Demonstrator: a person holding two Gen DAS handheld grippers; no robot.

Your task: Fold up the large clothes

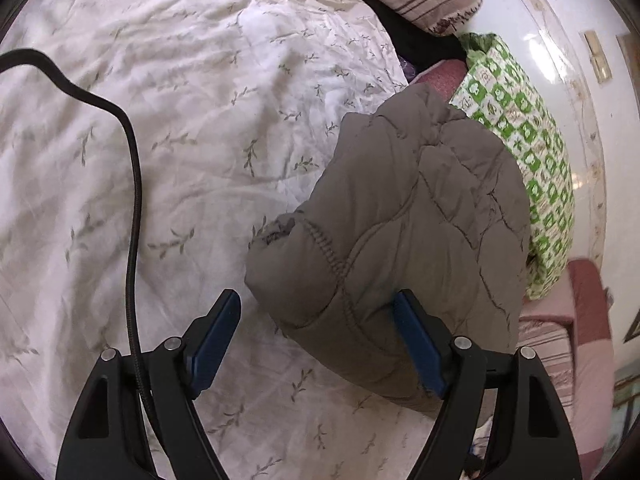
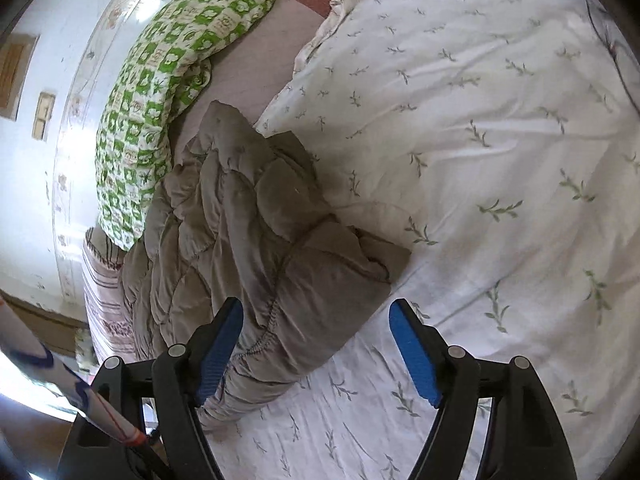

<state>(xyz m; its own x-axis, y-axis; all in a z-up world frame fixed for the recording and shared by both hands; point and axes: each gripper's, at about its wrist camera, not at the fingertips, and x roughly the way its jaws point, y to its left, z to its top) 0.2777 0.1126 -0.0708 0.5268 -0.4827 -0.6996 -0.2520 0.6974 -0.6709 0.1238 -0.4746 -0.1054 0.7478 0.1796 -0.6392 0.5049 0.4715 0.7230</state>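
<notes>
Now the quilted grey jacket [image 1: 404,240] lies bundled on the flowered bedsheet [image 1: 180,160] near its edge, and because the left gripper [image 1: 318,344] and right gripper [image 2: 316,350] both stand open, holding nothing, the thick folds could spring apart or slide off.

Jacket [image 1: 404,236] on bedspread [image 1: 180,140]; pillow [image 1: 528,160] just beyond jacket, against wall [image 1: 560,20].
</notes>
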